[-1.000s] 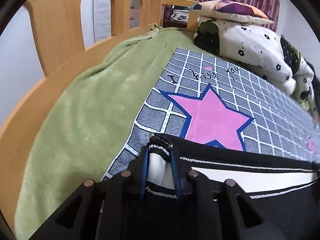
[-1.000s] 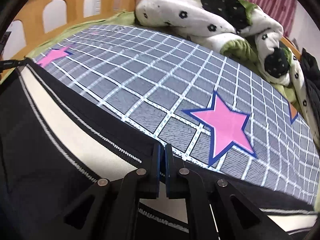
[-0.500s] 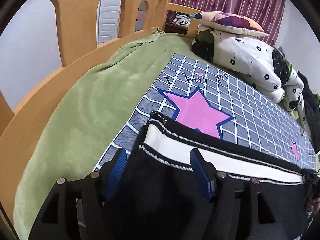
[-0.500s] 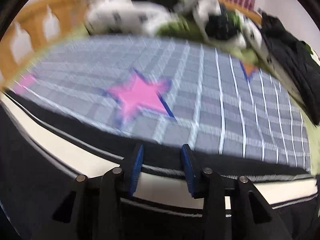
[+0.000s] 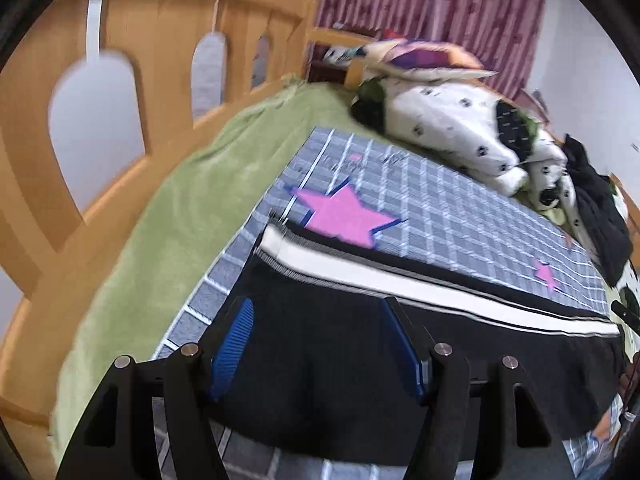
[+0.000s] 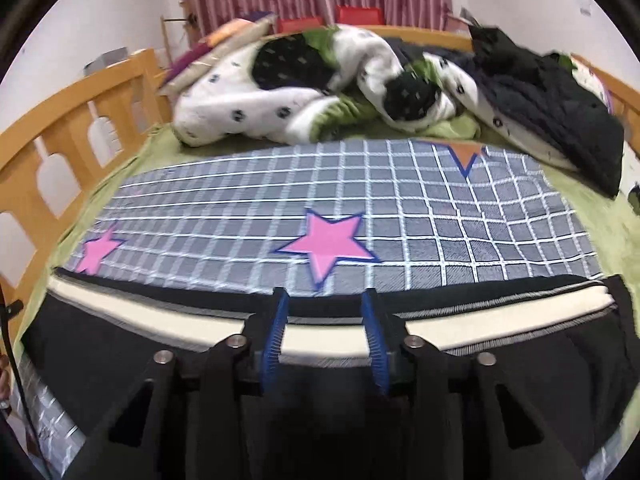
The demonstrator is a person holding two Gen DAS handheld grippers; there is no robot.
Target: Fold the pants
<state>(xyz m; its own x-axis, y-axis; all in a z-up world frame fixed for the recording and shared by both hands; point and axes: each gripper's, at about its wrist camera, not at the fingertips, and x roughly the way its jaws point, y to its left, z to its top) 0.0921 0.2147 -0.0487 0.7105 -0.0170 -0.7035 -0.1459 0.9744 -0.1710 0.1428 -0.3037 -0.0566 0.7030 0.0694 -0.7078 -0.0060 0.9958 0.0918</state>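
Black pants [image 5: 340, 344] with a cream side stripe [image 5: 400, 280] lie flat along the near edge of the grey checked sheet [image 5: 460, 220]. My left gripper [image 5: 316, 308] is open and empty, raised over the pants near their left end. In the right wrist view the pants [image 6: 120, 344] stretch across the whole width, with the cream stripe [image 6: 320, 340] on their far side. My right gripper [image 6: 325, 300] is open and empty, above the stripe near the pants' middle.
A rumpled white, black and green duvet [image 6: 304, 96] and pillow [image 5: 420, 56] lie at the bed's far end, dark clothes [image 6: 552, 104] at the right. A wooden rail [image 5: 132, 92] runs along the left over a green blanket [image 5: 180, 216].
Both grippers have opened and let go of the pants, then pulled back and up. The pants now lie flat on the sheet.
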